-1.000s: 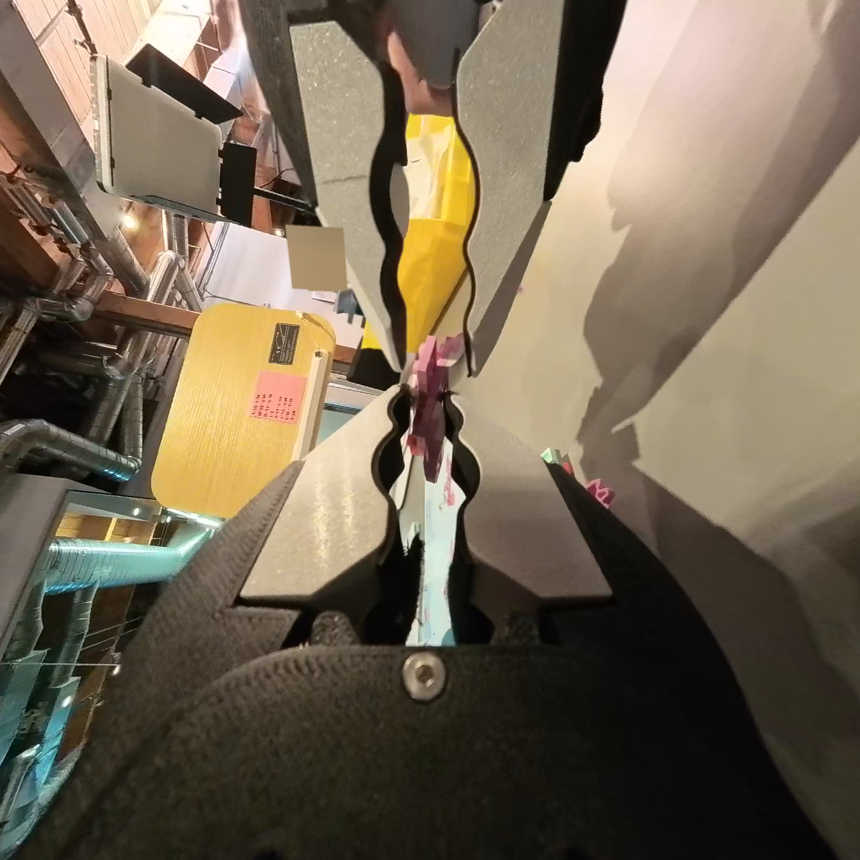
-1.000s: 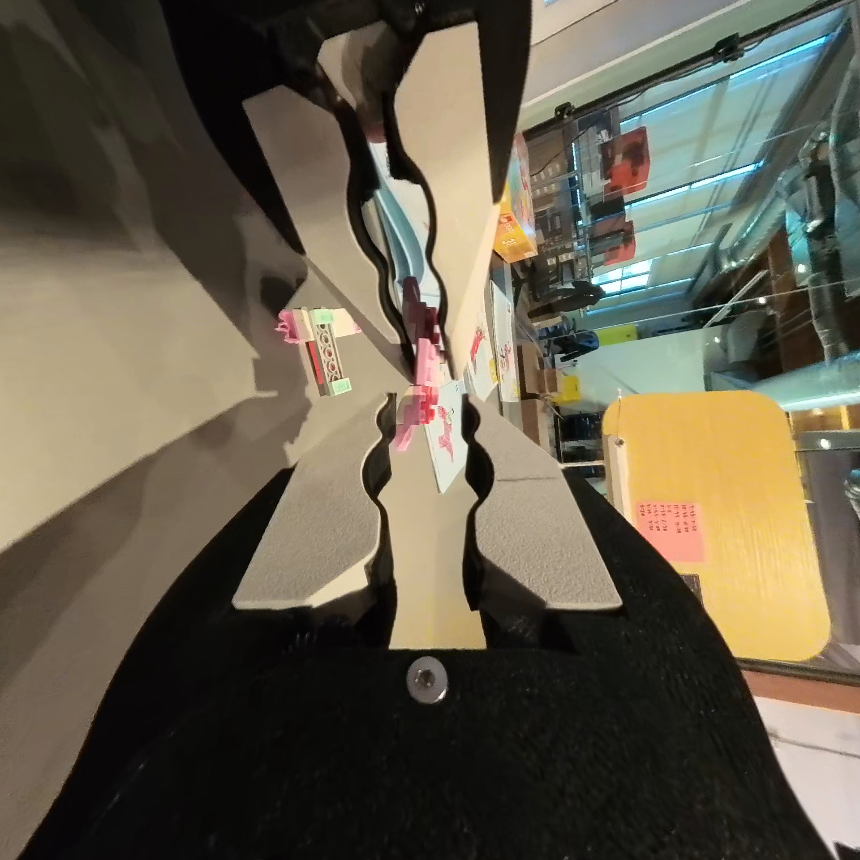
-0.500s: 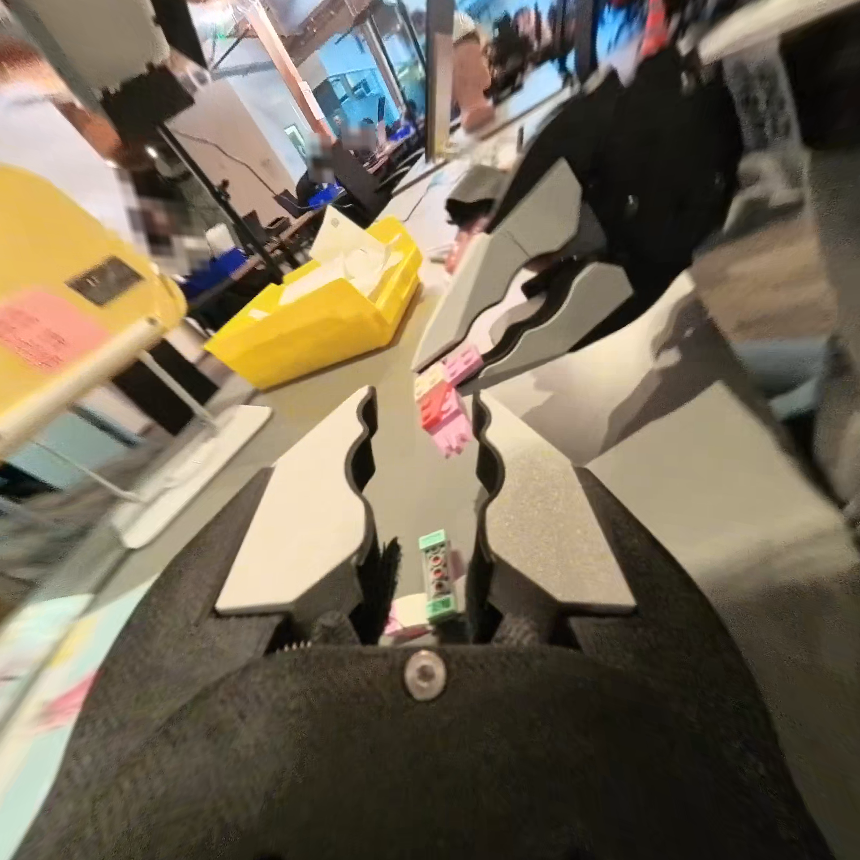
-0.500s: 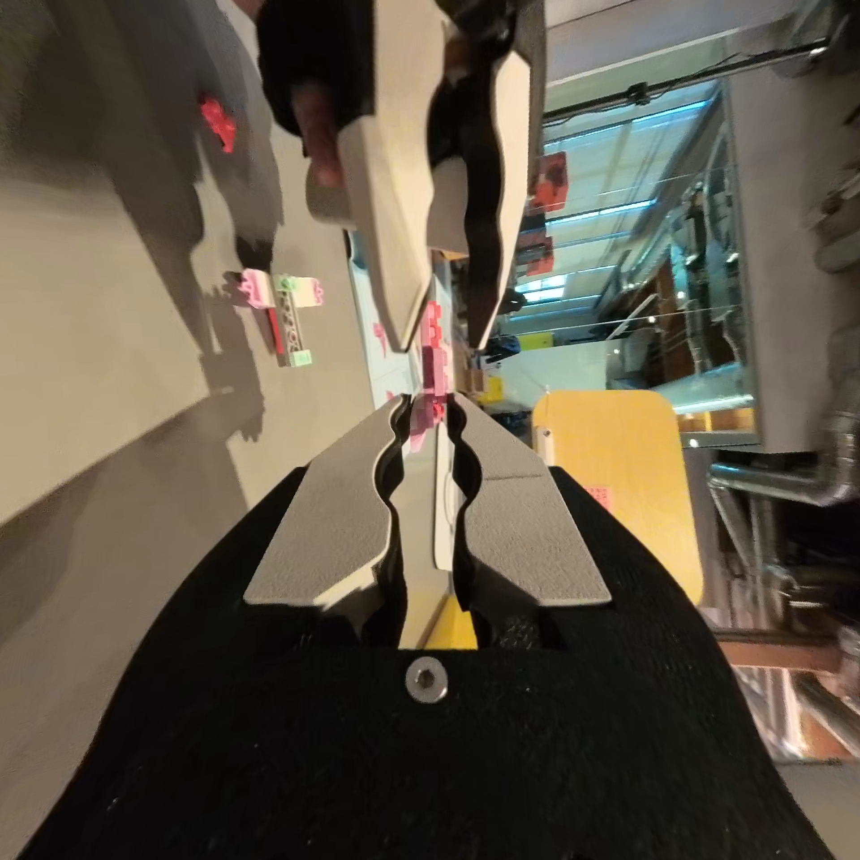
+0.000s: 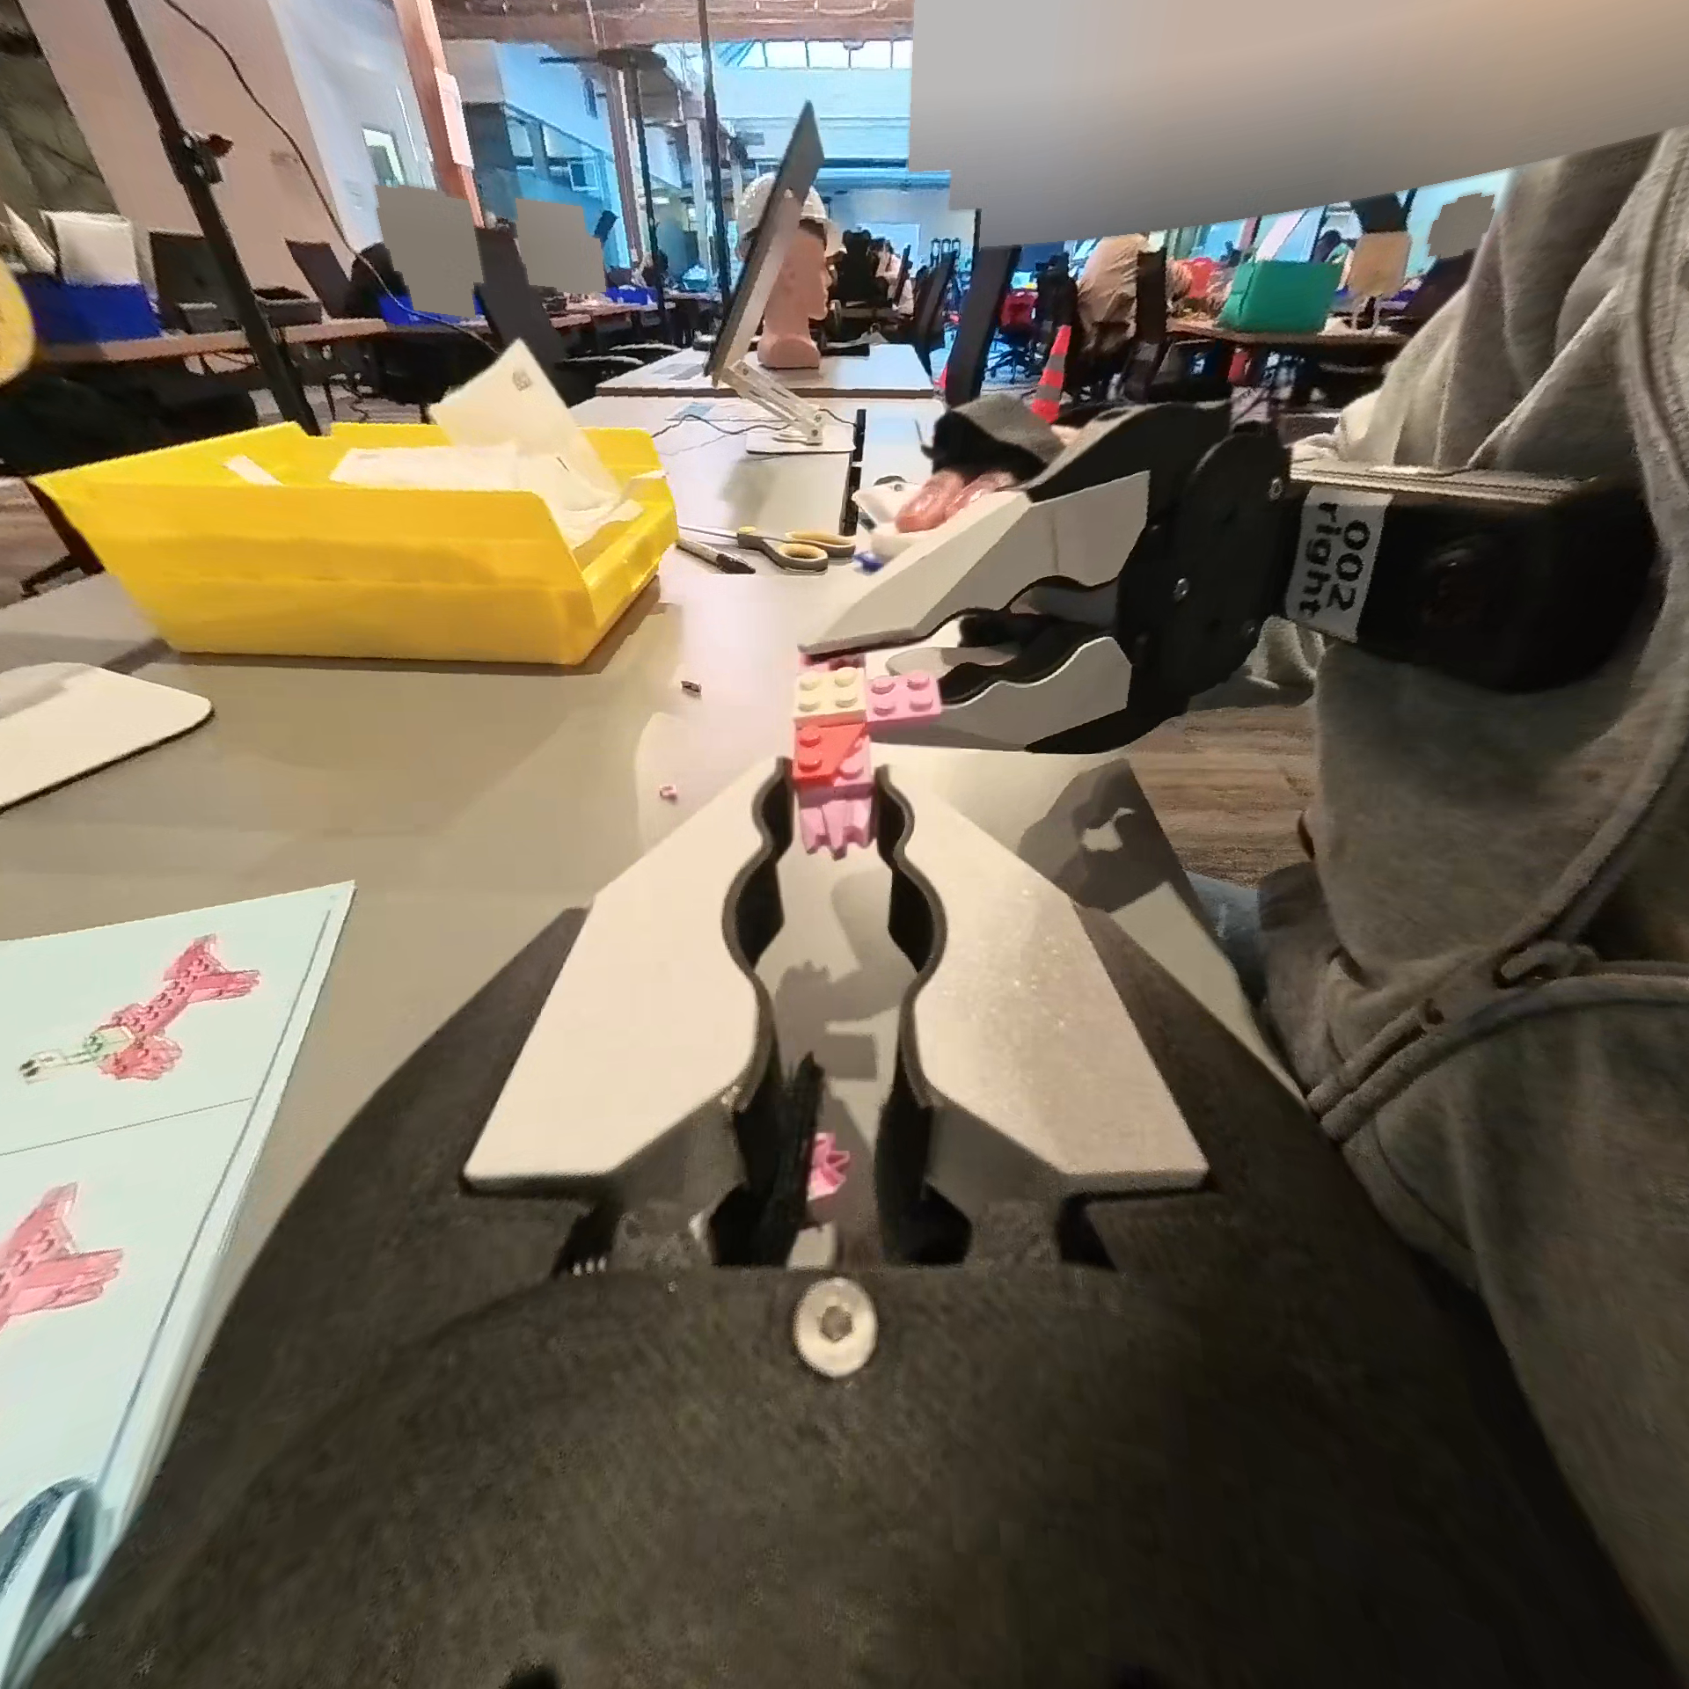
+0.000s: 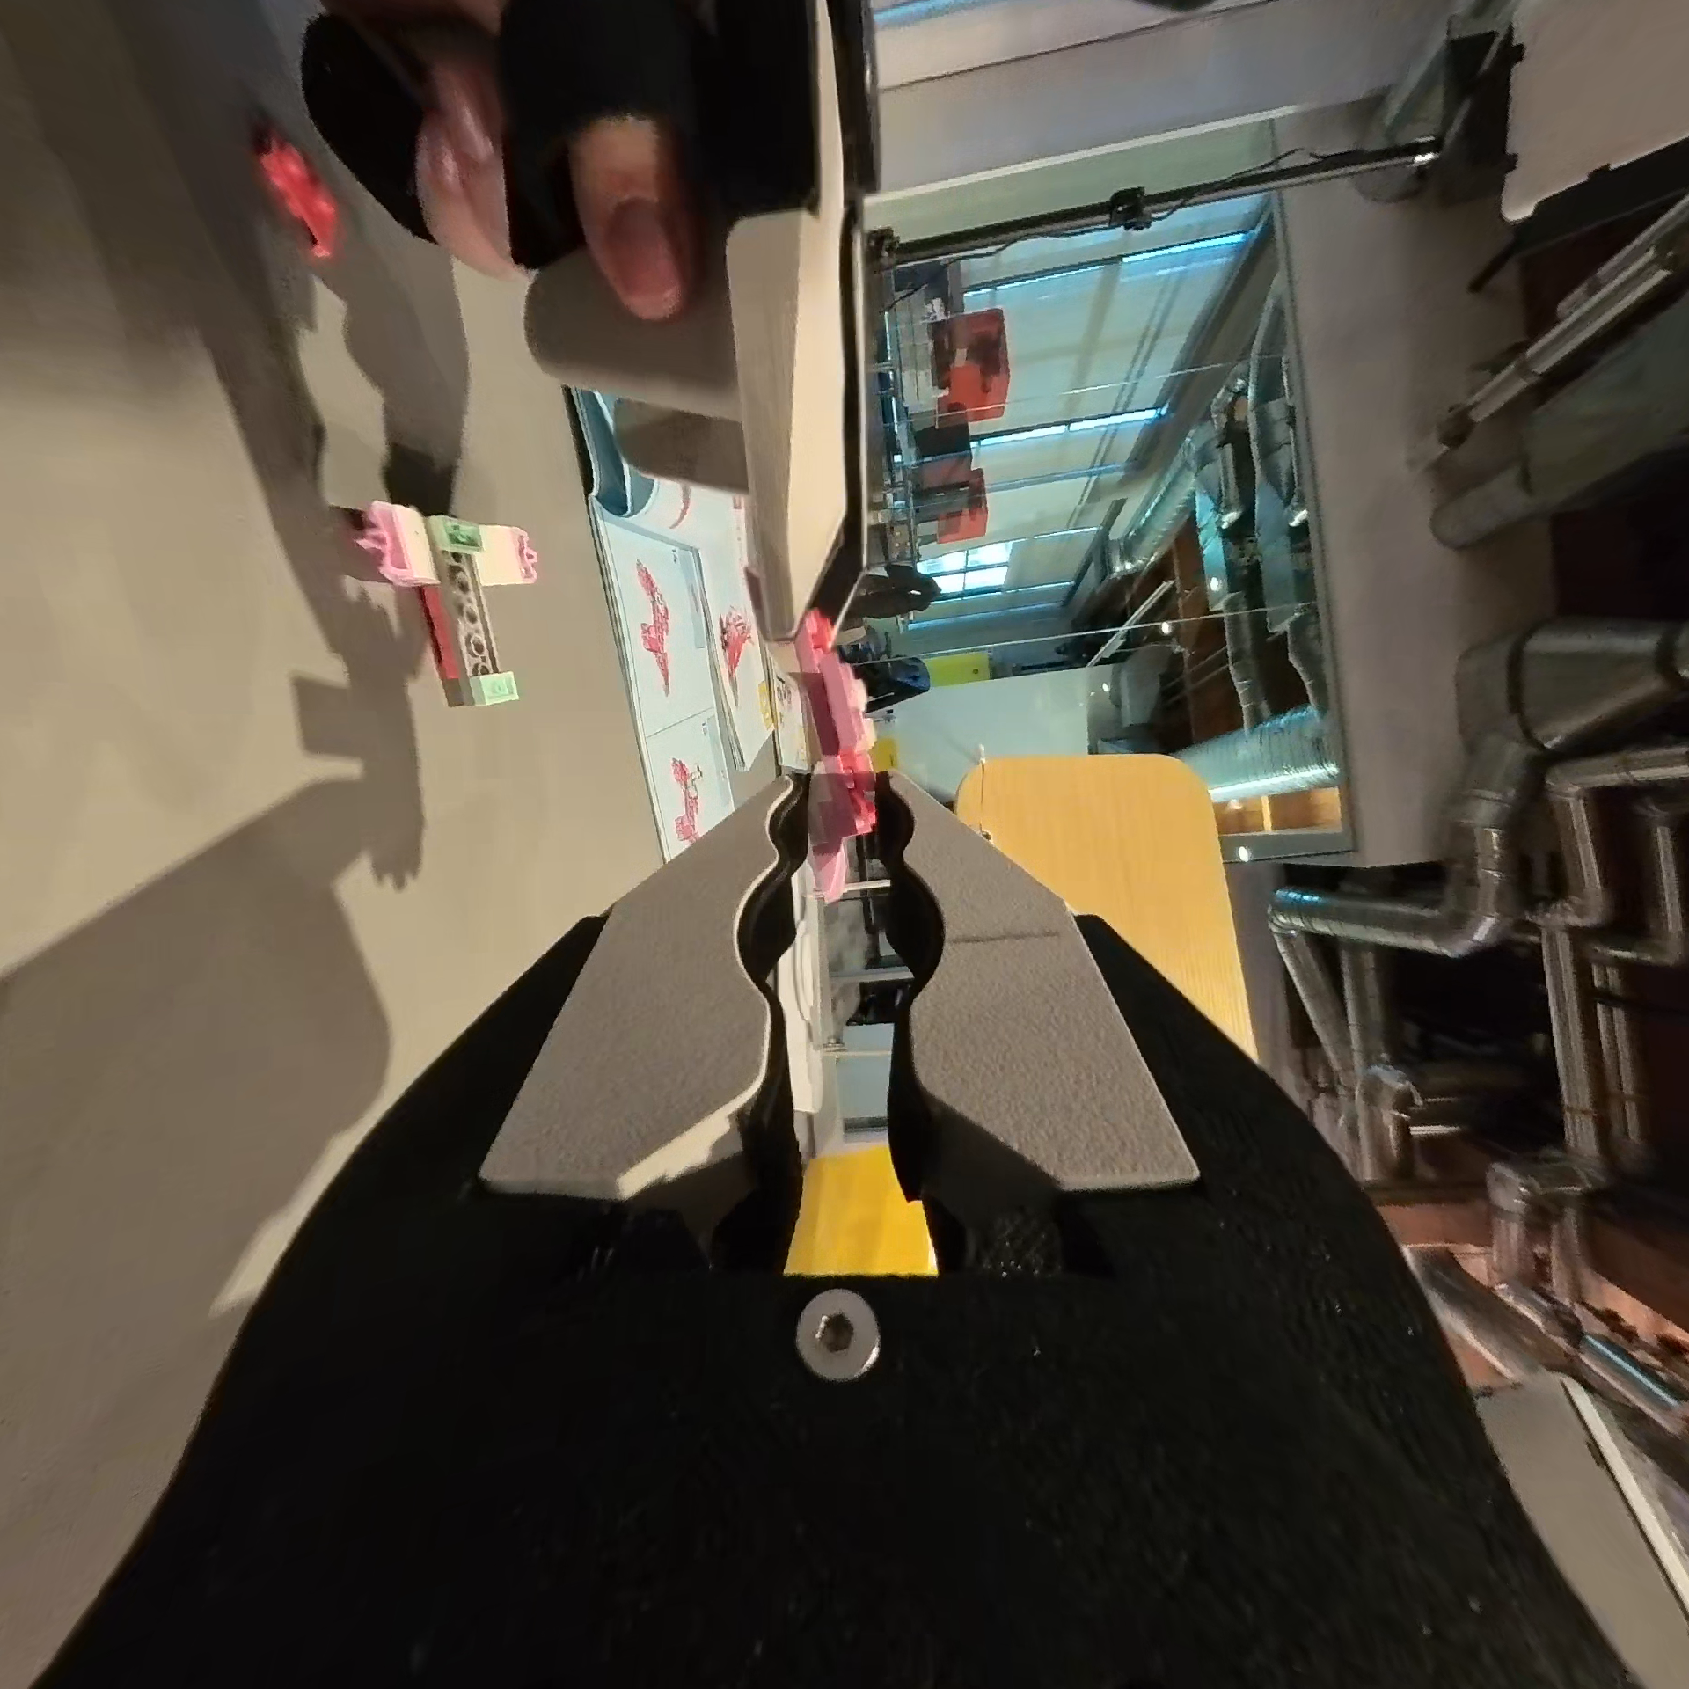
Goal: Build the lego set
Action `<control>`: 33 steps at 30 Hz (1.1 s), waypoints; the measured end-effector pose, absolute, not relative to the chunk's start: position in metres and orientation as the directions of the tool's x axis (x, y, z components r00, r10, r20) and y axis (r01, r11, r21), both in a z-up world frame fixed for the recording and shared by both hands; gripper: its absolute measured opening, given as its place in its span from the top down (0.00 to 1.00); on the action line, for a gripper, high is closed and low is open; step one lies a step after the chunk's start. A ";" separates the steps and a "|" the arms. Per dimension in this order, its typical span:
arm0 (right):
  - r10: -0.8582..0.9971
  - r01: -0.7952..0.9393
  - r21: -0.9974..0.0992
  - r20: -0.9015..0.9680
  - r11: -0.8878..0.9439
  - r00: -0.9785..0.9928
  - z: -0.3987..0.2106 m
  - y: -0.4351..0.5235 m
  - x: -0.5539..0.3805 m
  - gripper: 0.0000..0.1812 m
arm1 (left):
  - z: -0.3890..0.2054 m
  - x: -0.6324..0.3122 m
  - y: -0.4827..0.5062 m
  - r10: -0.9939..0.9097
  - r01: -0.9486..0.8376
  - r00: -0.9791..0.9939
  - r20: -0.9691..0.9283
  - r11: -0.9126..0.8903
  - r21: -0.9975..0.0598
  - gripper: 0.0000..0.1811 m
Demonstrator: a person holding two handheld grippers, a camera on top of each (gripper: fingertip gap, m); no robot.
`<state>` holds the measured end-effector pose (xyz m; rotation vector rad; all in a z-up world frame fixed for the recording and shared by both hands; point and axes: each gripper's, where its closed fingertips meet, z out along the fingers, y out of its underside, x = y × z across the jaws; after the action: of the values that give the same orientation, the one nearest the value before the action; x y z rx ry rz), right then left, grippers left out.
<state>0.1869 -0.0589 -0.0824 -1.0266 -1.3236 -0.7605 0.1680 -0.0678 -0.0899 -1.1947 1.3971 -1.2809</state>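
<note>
**brickfan:** Nearest the left camera, the left gripper has its jaws set narrow around the pink end of the lego piece, which is up off the table. Can't tell if the fingers actually bite it or just sit beside it. The right gripper comes in from the side and is pinched on the pale pink plate at the piece's top, upper finger over the cream studs. So is this mid-join?

**stud_up:** Looks like it to me. I'd keep one side as the anchor and only squeeze with the other, straight down onto the studs, no twisting, or the stack could pop at the red layer. Check the studs line up before pressing.

**brickfan:** The right camera shows the same piece at its own tips, with the second sub-build lying on the table well apart, and a loose red bit farther off.

**stud_up:** Booklet sits open to the left, so compare against it. Beyond that there's the yellow bin and scissors, not needed.
</note>
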 end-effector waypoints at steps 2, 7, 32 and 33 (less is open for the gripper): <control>0.150 0.889 -0.228 0.972 0.398 0.182 -0.085 -0.059 0.185 0.92 | -0.092 0.168 -0.064 -0.988 -0.104 -0.152 0.017 -0.001 -0.995 0.91; 0.476 0.726 -0.631 0.745 0.274 0.467 -0.105 -0.055 0.208 0.77 | -0.102 0.166 -0.048 -0.996 -0.158 -0.086 -0.008 0.022 -0.987 0.91; 0.512 0.317 -0.779 -0.006 -0.541 0.859 -0.193 -0.007 0.312 0.97 | -0.116 0.168 -0.046 -0.993 -0.226 -0.079 -0.085 0.101 -0.969 0.91; 0.511 0.313 -0.793 0.003 -0.522 0.859 -0.189 -0.008 0.313 0.95 | -0.116 0.168 -0.046 -0.993 -0.227 -0.079 -0.084 0.100 -0.969 0.91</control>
<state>0.3126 -0.0077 -0.1894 -2.1604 -0.5960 0.2899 0.1676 -0.0462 -0.1159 -1.2727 1.4740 -1.0703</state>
